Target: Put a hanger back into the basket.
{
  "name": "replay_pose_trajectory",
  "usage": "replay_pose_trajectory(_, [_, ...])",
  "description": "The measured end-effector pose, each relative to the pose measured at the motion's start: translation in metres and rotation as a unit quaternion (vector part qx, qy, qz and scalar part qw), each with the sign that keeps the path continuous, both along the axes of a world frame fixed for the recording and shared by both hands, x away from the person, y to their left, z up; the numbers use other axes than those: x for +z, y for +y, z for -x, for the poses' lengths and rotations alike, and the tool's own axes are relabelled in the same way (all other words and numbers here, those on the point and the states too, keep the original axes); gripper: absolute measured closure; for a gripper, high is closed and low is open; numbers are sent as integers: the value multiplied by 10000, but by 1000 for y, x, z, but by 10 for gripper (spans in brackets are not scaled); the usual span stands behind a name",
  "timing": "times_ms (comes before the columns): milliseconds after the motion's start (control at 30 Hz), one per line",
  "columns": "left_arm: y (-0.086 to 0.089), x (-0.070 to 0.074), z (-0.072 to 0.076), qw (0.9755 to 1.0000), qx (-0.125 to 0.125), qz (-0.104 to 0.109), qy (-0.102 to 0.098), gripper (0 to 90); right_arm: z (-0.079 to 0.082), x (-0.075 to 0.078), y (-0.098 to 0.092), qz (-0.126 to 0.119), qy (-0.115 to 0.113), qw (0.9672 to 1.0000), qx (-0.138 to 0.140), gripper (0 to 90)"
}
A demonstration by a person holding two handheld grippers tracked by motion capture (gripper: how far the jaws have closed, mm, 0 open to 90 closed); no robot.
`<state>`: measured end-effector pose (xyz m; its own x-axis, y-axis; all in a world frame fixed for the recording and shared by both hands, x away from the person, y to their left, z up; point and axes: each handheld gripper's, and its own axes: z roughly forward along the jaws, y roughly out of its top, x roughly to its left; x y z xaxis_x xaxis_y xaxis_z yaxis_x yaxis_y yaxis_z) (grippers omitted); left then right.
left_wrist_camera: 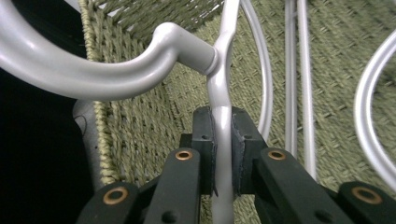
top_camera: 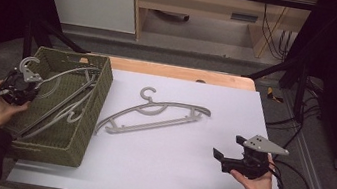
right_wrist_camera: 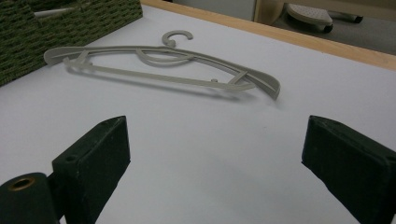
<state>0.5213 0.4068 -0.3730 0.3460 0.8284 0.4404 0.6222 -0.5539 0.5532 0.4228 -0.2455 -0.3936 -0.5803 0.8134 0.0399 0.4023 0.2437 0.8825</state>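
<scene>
Your left claw (left_wrist_camera: 223, 154) is gripping a grey plastic hanger (left_wrist_camera: 219, 84) by its neck, just below the hook, with both pads pressed flat against the thin stem; in the high view this left claw (top_camera: 19, 88) is sitting at the near-left edge of the green woven basket (top_camera: 88, 128), and the held hanger is leaning into the basket beyond it, hook curling up above the claw. Just past the left claw's tips, more grey hangers (left_wrist_camera: 299, 93) are lying against the basket's woven floor and wall. Your right claw (right_wrist_camera: 215, 172) is standing wide, nothing between its pads, and it is hovering low over the white tabletop (right_wrist_camera: 196, 140). Ahead of the right claw, well apart from it, a second grey hanger (right_wrist_camera: 163, 70) is lying flat on the tabletop, its hook pointing away from the claw and one end reaching toward the basket corner (right_wrist_camera: 70, 28) at the far left. In the high view your right claw (top_camera: 226, 157) is pointing left across the tabletop toward that loose hanger (top_camera: 153, 115), which is resting between the two claws, just beside the basket.
</scene>
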Motion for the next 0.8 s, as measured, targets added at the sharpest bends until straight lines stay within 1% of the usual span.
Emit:
replay_pose_trajectory(33, [1,0,1,10000,4,59,-4,823,0,0,0,3,-1,10000,0,81])
replay_pose_trajectory(100, [1,0,3,9999,-26,113,-36,821,0,0,1,7,12,10000,1,81])
replay_pose_trajectory(200, [-3,2,8,9995,-110,292,-80,810,0,0,1,7,6,10000,10,81])
replay_pose_trajectory(267, [-6,4,12,9990,-236,382,-82,802,0,0,1,-19,7,10000,12,81])
replay_pose_trajectory(300, [-8,4,14,9985,-282,465,-98,799,0,0,1,0,-2,10000,17,81])
replay_pose_trajectory(367, [-13,6,19,9977,-400,531,-98,793,1,1,0,-2,-5,10000,32,81])
replay_pose_trajectory(400, [-13,6,19,9977,-400,531,-98,791,1,1,0,-2,-5,10000,32,81])
replay_pose_trajectory(433, [-19,5,24,9969,-494,615,-70,788,1,1,1,-13,-12,10000,18,81])
replay_pose_trajectory(500, [-26,5,28,9966,-588,562,-89,786,1,2,0,-10,-13,10000,36,81])
replay_pose_trajectory(533, [-30,4,30,9962,-607,617,-43,784,1,2,1,-15,-10,10000,21,81])
replay_pose_trajectory(567, [-30,4,30,9962,-607,617,-43,782,1,2,1,-15,-10,10000,21,81])
replay_pose_trajectory(600, [-36,3,34,9953,-697,673,35,780,2,2,1,-22,-3,10000,36,81])
replay_pose_trajectory(633, [-36,3,34,9953,-697,673,35,778,2,2,1,-24,-6,10000,39,81])
replay_pose_trajectory(700, [-41,0,37,9931,-783,851,211,776,2,2,1,-17,-7,10000,44,81])
replay_pose_trajectory(733, [-42,-1,38,9926,-797,889,213,770,2,2,1,-10,-10,10000,47,81])
replay_pose_trajectory(800, [-42,-1,40,9899,-857,1094,268,739,2,2,2,-10,-2,10000,47,81])
